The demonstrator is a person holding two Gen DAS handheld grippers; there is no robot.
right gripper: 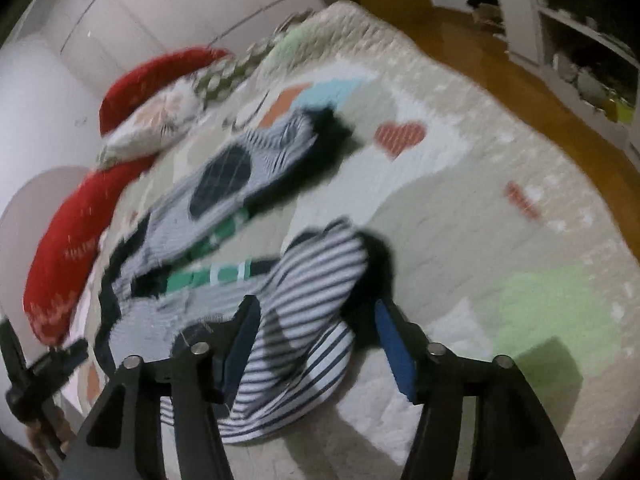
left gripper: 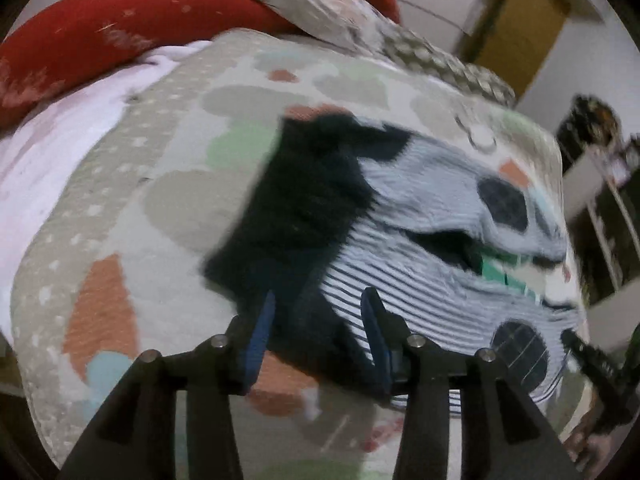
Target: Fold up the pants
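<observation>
Bed with patterned quilt, red pillows at the head. Striped pants lie rumpled across the middle, one leg bunched up, no clean fold yet. Left tongs and right tongs both spread, gripping nothing. Folding looks barely started.

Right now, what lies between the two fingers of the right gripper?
In the right wrist view, the striped pants lie bunched between the open fingers of the right gripper, on the patterned bedspread.
</observation>
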